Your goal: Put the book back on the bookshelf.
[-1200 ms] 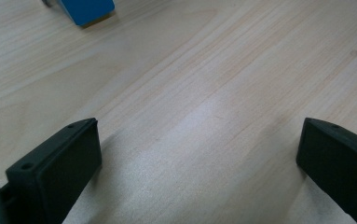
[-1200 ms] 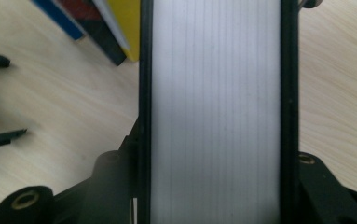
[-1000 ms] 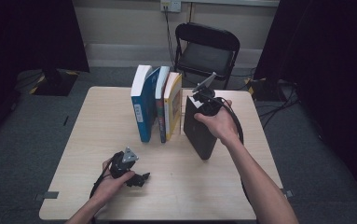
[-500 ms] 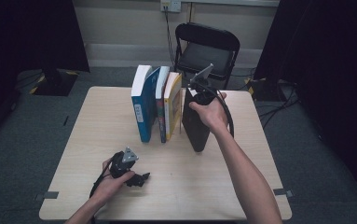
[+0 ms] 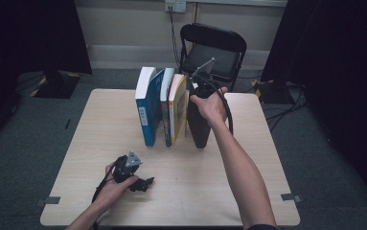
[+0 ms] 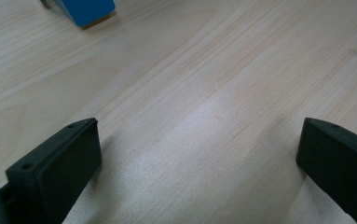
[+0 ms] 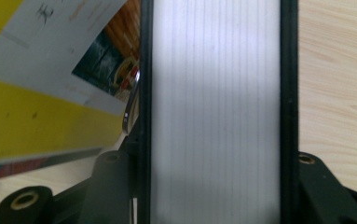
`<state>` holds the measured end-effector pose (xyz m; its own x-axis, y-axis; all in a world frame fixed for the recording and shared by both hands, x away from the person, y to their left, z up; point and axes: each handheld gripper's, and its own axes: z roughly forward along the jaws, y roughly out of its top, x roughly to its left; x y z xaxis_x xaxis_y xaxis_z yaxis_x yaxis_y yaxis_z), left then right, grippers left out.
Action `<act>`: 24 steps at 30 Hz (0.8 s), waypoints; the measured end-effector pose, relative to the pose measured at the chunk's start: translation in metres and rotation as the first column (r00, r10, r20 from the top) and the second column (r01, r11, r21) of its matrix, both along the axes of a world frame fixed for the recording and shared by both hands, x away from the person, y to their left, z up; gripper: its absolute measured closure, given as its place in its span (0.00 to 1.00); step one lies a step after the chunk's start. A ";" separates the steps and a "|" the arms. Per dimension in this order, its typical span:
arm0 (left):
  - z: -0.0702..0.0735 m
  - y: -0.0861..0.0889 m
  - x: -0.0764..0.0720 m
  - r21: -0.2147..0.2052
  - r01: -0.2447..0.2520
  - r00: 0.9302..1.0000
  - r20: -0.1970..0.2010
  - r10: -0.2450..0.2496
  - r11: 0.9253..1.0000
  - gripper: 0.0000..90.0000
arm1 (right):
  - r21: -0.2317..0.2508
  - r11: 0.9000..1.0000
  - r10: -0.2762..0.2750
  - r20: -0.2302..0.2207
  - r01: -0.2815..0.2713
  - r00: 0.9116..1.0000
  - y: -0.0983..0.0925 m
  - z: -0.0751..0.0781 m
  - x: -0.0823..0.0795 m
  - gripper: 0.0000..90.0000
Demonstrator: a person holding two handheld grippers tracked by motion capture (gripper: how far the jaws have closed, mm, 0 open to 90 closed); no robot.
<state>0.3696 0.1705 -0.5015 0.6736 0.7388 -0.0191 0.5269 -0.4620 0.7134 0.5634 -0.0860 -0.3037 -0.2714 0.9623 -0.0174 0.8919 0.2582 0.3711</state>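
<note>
Since the earlier high-view frames the right gripper (image 5: 201,91) has carried the black book (image 5: 198,125) leftward across the frame; the gap to the row of standing books has closed and the black book now stands against the yellow book (image 5: 177,108), just right of centre frame. The left gripper (image 5: 140,183) has not moved.

Right jaws: clamped on the black book from above, one jaw on each cover. In the right gripper view the pale page edge (image 7: 216,112) runs up the middle of the frame between the two black covers, jaws pressing both sides at the bottom edge. The yellow book's cover (image 7: 41,84) leans in at the upper left, touching or nearly touching the black cover.

Left jaws: wide apart, nothing between them, resting low over bare table (image 6: 204,93) at lower left of the high view. A blue book corner (image 6: 86,9) shows at the top left of the left gripper view.

Outward: white-and-blue book (image 5: 145,112) at the row's left end, then a thin book (image 5: 166,108), then yellow, then black. Chair (image 5: 214,50) behind the table, top centre.

Handling judgement: hardback, stiff, likely fairly heavy for a top grip; smooth covers could slip. Best held across both covers near the top edge, mid-length, as now, so it hangs upright and does not swing.
</note>
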 end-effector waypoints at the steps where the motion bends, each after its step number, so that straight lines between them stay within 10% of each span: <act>1: 0.000 0.000 0.000 -0.002 -0.002 1.000 0.003 0.002 1.000 0.00 | -0.001 1.000 -0.004 0.001 0.004 1.000 0.001 0.000 0.002 0.60; 15: 0.000 0.000 0.000 -0.003 -0.001 1.000 0.004 0.001 1.000 0.00 | -0.021 0.999 -0.025 -0.004 0.025 1.000 0.008 -0.007 0.023 0.59; 24: 0.000 0.000 0.000 0.003 0.004 1.000 0.002 -0.004 1.000 0.00 | 0.036 0.999 -0.008 0.089 0.005 0.996 0.003 0.003 0.011 0.52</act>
